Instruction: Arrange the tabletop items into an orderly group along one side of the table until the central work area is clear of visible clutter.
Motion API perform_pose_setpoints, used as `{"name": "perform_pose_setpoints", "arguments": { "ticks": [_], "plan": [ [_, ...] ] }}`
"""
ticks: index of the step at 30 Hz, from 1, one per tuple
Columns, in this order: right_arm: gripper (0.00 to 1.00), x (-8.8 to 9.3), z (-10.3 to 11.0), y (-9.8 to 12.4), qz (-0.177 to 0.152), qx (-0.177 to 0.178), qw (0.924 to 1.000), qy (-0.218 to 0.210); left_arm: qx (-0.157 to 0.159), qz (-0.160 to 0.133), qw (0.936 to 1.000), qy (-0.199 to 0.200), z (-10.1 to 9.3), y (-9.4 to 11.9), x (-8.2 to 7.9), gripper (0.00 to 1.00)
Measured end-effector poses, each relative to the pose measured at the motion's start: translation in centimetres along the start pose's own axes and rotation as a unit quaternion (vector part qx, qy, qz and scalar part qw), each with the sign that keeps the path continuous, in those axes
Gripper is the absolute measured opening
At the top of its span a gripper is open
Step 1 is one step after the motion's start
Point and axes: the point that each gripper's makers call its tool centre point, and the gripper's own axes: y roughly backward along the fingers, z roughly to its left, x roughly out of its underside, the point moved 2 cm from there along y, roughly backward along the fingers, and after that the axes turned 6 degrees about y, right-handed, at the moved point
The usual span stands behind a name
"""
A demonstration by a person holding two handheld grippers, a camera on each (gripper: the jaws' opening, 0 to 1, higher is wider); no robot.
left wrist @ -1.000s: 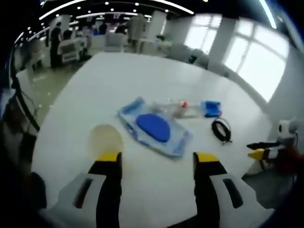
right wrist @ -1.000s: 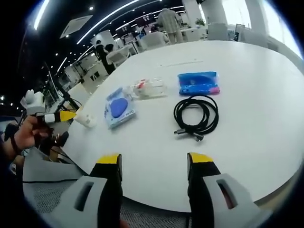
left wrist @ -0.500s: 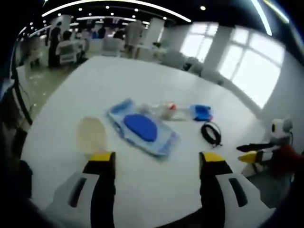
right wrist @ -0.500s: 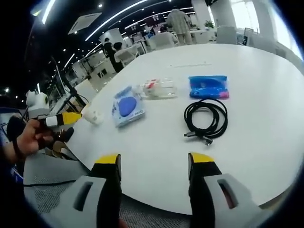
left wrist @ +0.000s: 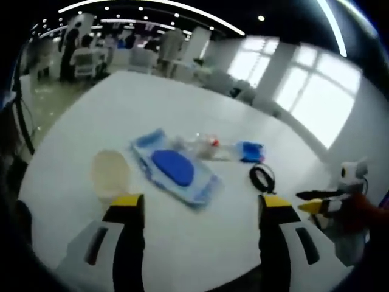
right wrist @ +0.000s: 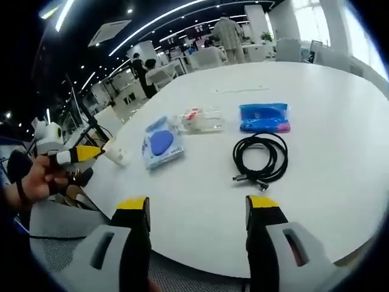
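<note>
In the left gripper view, the left tongs (left wrist: 196, 207) rise from 6 o'clock with their yellow-tipped jaws spread wide apart and nothing between them, held above the near edge of the white table (left wrist: 121, 109). Just past the left jaw, at about 9 o'clock, stands a pale paper cup (left wrist: 110, 175). At the centre lies a blue-and-white packet with a dark blue oval (left wrist: 174, 170). Beyond it, toward 1 o'clock, comes a clear plastic bag with a red spot (left wrist: 202, 146), then a small blue pack (left wrist: 250, 151), with a coiled black cable (left wrist: 262, 178) near it toward 3 o'clock. At 3 o'clock the right tongs (left wrist: 316, 202) enter, held off the table's edge.

In the right gripper view, the right tongs (right wrist: 196, 210) stand open and empty over the table's near rim. The cable (right wrist: 259, 159) lies just ahead at 1 o'clock, the blue pack (right wrist: 264, 117) beyond it. The clear bag (right wrist: 201, 120) sits at 12 o'clock, the oval packet (right wrist: 161, 143) toward 11, the cup (right wrist: 117, 154) toward 10. At 9 o'clock a hand (right wrist: 35, 180) holds the left tongs.
</note>
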Motion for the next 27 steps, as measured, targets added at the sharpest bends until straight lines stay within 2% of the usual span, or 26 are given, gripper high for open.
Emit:
{"name": "perform_pose_setpoints", "arguments": {
  "ticks": [8,13,16,18,19,21,23,27],
  "plan": [
    [0.68,0.0,-0.1,0.0,0.0,0.008,1.0,0.006,0.034,-0.003,0.9994,-0.004,-1.8,-0.2,0.0,0.73],
    [0.68,0.4,-0.6,0.0,0.009,0.014,0.9999,-0.004,0.045,-0.005,0.9988,0.016,-2.2,-0.2,0.0,0.73],
    [0.68,0.5,-0.8,0.0,0.012,0.019,0.9997,-0.002,0.048,-0.006,0.9987,0.014,-2.3,-0.4,-0.2,0.72],
    [0.68,0.4,-0.7,-0.1,0.014,0.022,0.9996,0.014,0.046,-0.011,0.9983,0.033,-2.3,-0.6,-0.3,0.72],
    [0.68,0.4,-0.9,-0.1,0.022,0.032,0.9983,0.043,0.037,-0.022,0.9976,0.055,-2.2,-0.8,-0.5,0.72],
    [0.68,0.1,-0.7,-0.2,0.02,0.035,0.997,0.066,0.039,-0.019,0.9979,0.047,-2.7,-1.3,-0.5,0.72],
    [0.68,0.2,-0.1,-0.4,0.023,0.025,0.9971,0.067,0.043,-0.017,0.9977,0.051,-3.4,-1.9,-0.6,0.71],
    [0.67,0.5,-0.1,-0.5,0.03,0.015,0.9975,0.062,0.059,-0.029,0.9922,0.106,-4.6,-4.0,-1.8,0.7]
  ]
}}
